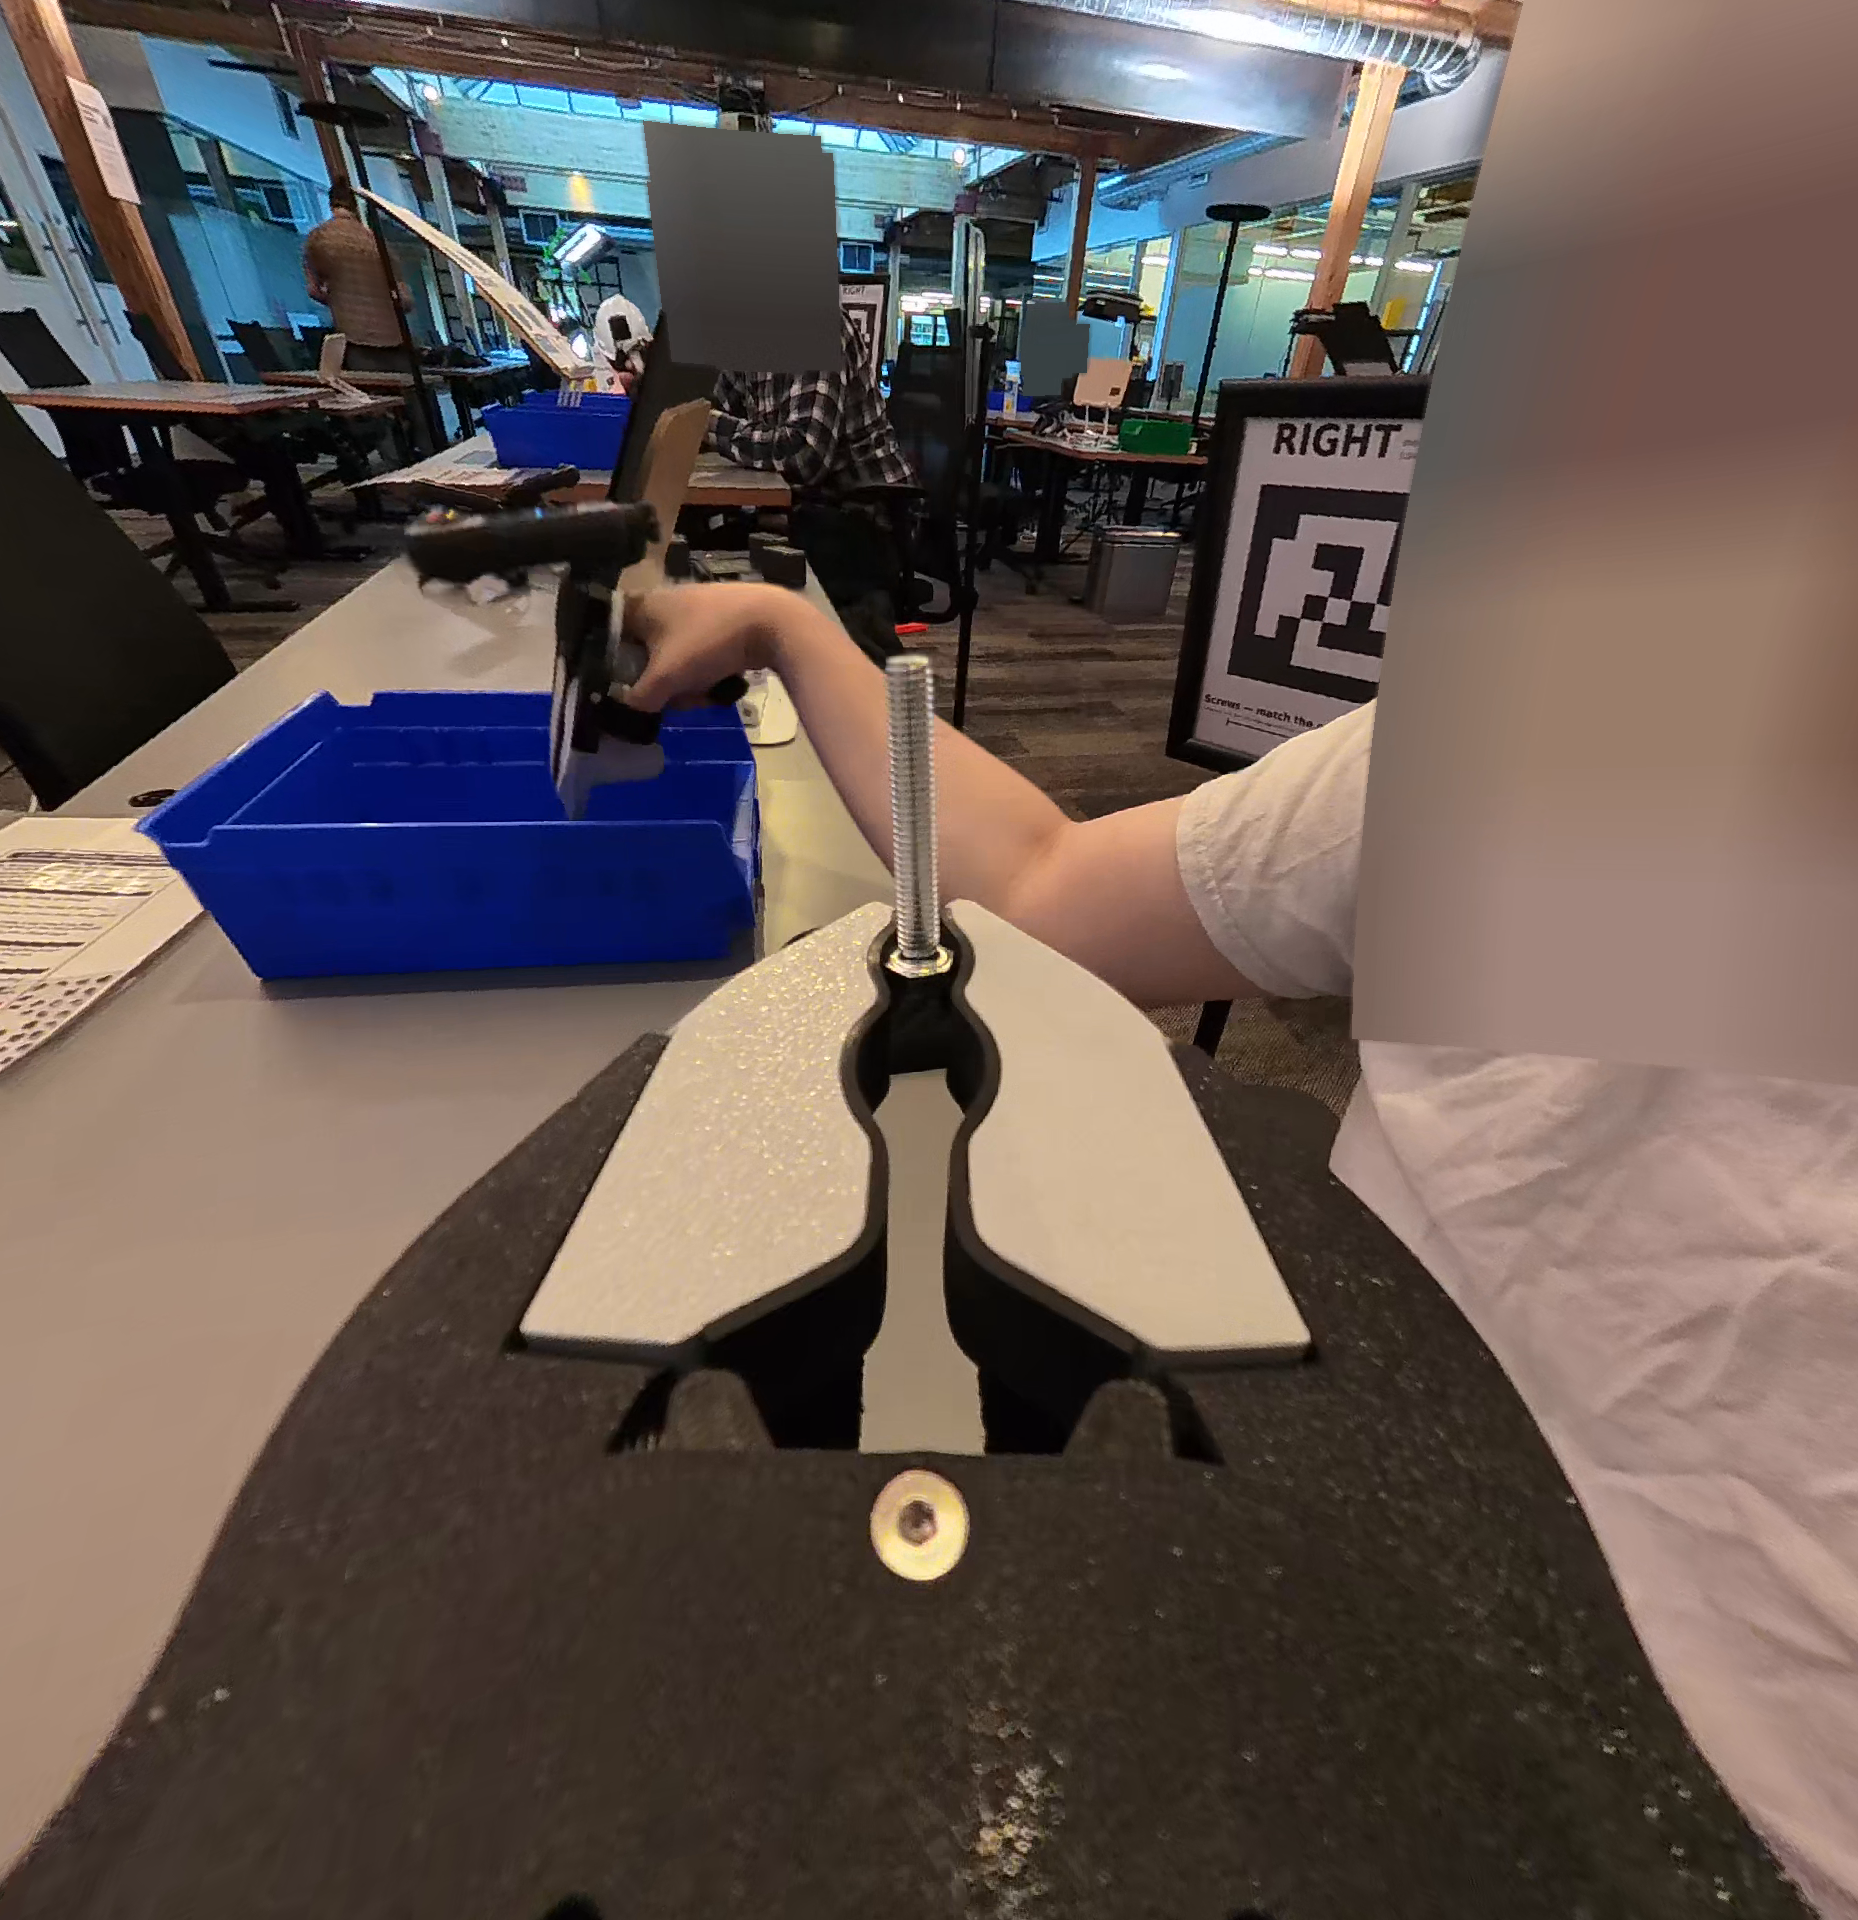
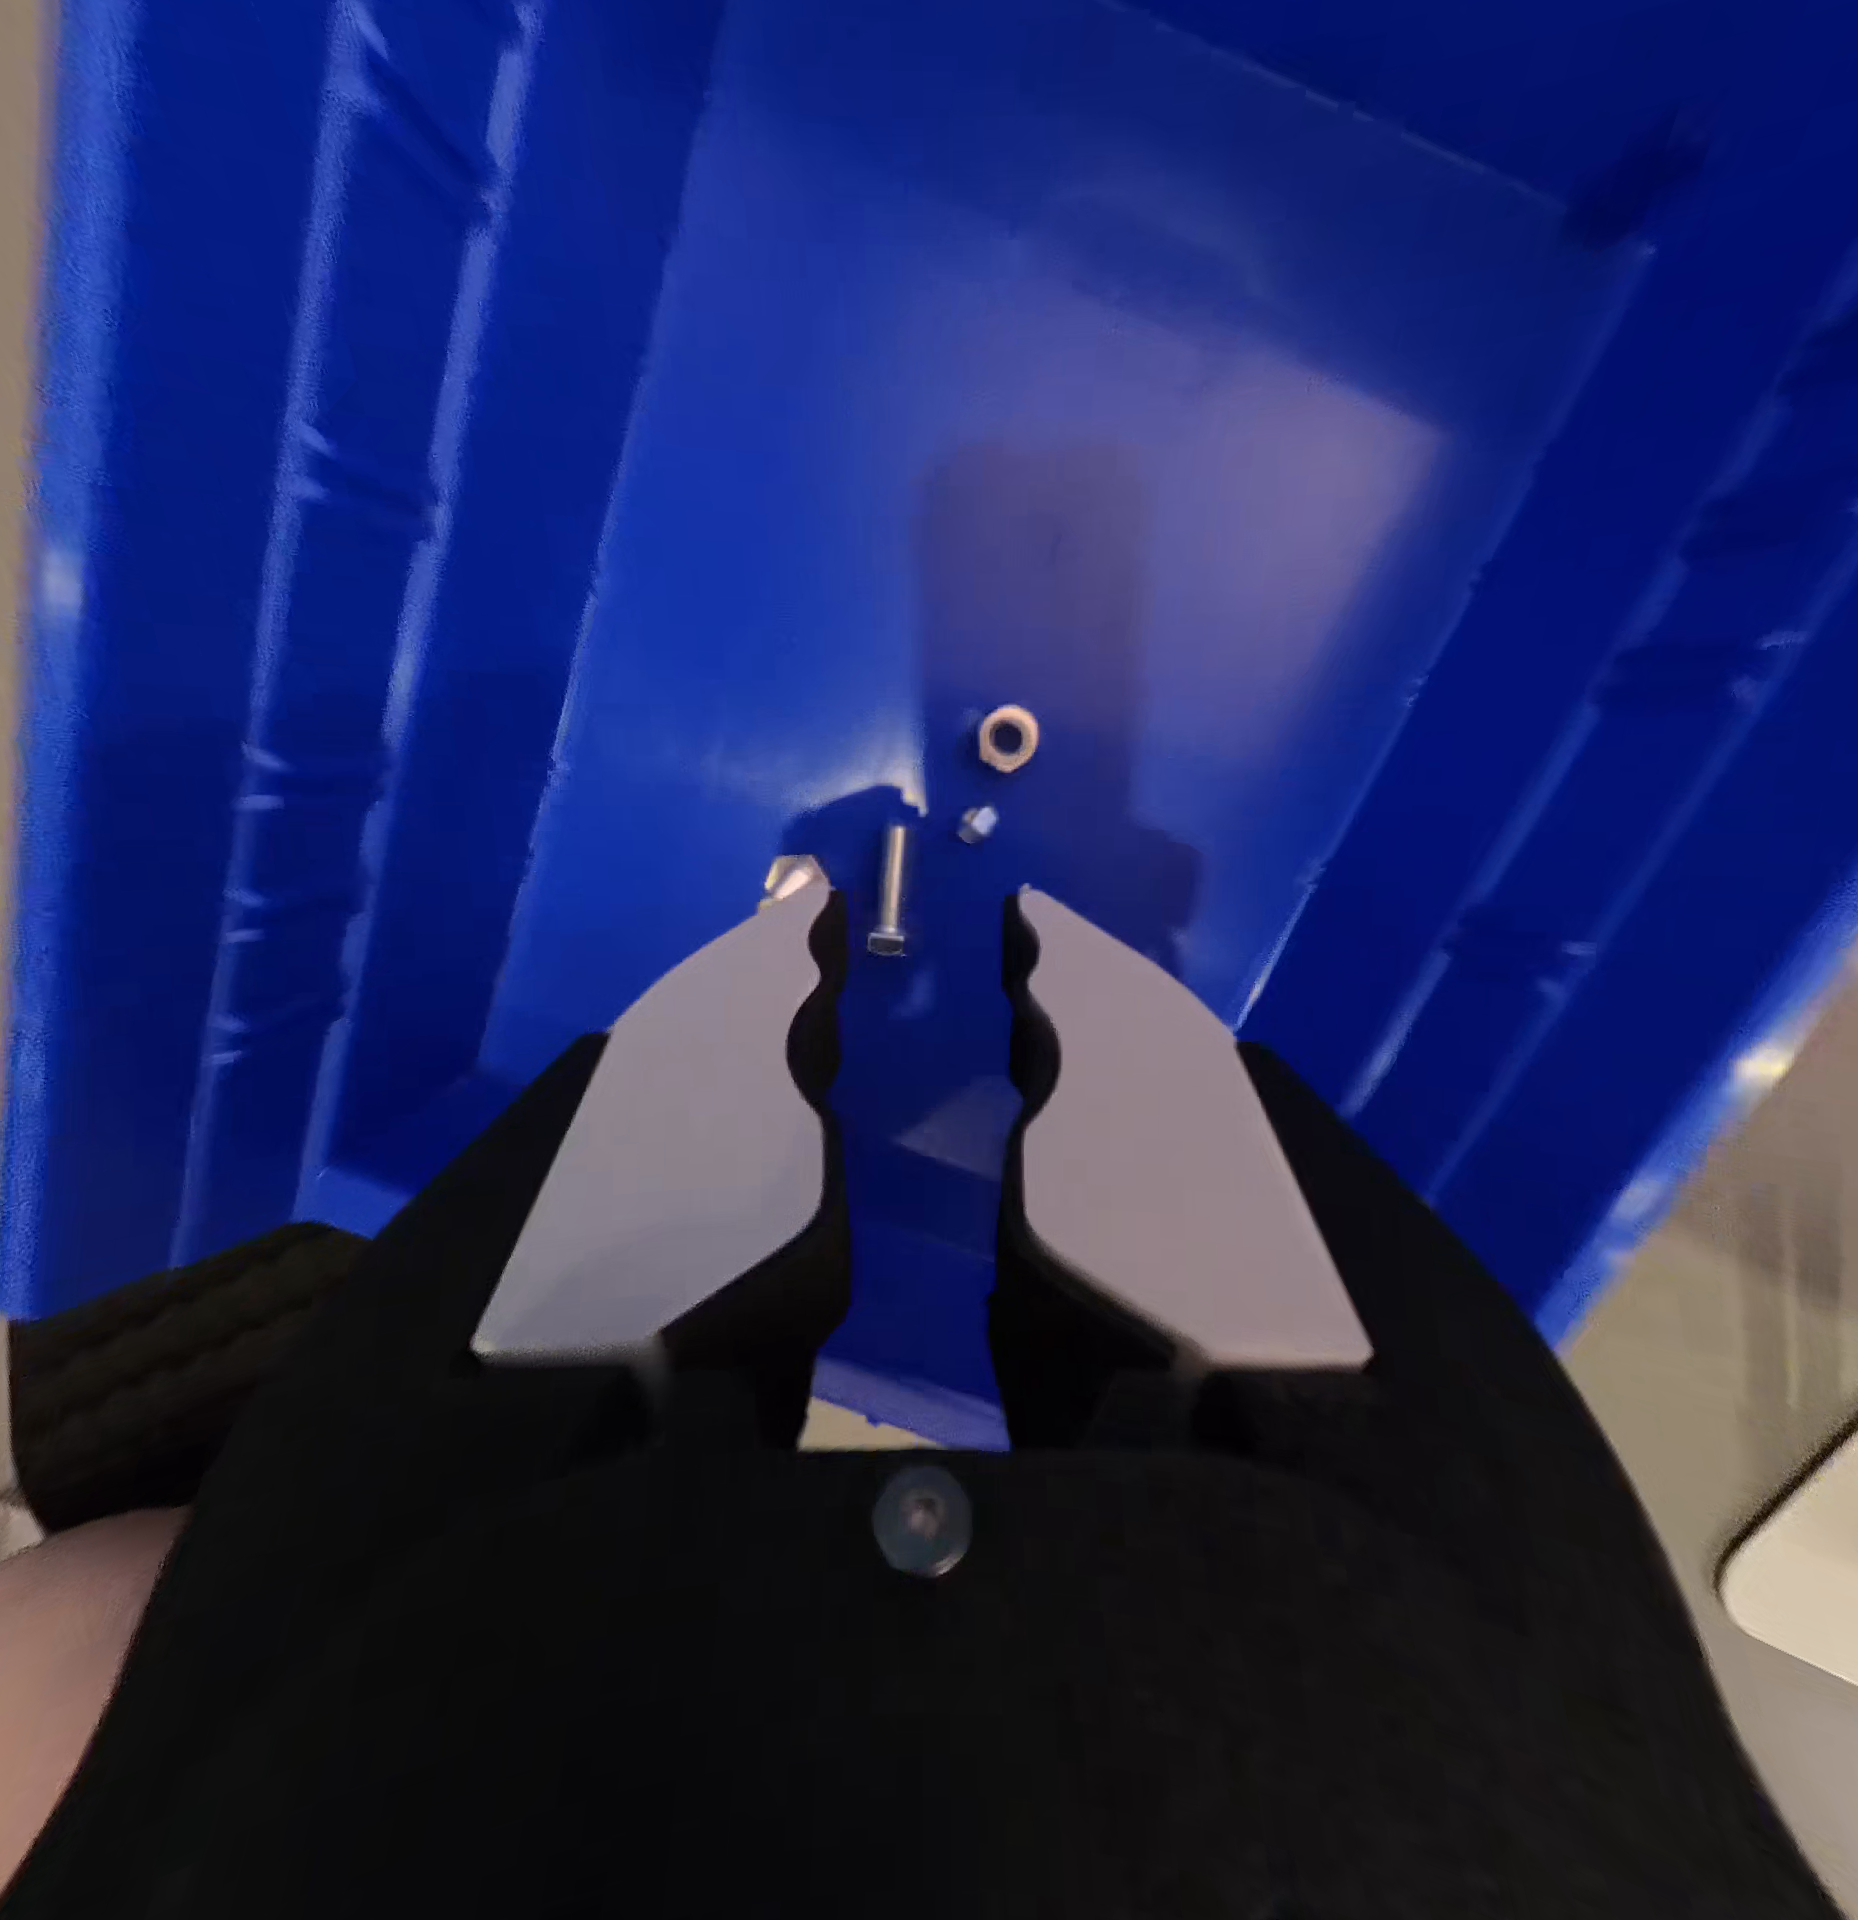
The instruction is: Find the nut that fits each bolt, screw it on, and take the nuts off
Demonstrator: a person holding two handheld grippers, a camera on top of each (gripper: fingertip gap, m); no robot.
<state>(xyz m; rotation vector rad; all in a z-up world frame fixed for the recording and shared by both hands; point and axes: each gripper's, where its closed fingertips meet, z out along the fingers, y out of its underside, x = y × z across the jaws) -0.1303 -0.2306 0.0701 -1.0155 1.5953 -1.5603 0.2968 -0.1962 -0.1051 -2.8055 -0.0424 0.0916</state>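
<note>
Bench: the flat grey bench [image 1: 405,1164] carries my work; a printed paper sheet [image 1: 42,925] lies at its left edge.
Bin: the blue plastic bin [image 1: 468,894] stands on the bench, ahead and left of my left gripper.
Sign: a black-framed sign with a black-and-white square pattern [image 1: 1309,582] stands off to the right, beyond the bench edge.
Right gripper: my right gripper [image 2: 925,904] points down into the bin [image 2: 1320,520], its fingers parted with nothing between them, hovering over the loose hardware.
Left gripper: my left gripper [image 1: 917,940] has its fingers clenched on the head end of the long silver threaded bolt [image 1: 910,800], which stands upright above the tips.
Short bolt: a short silver hex-head bolt [image 2: 890,888] lies on the bin floor just beyond my right fingertips.
Nuts: a silver hex nut [image 2: 1001,737] lies flat farther in; a smaller silver nut [image 2: 977,824] sits between it and the short bolt.
</note>
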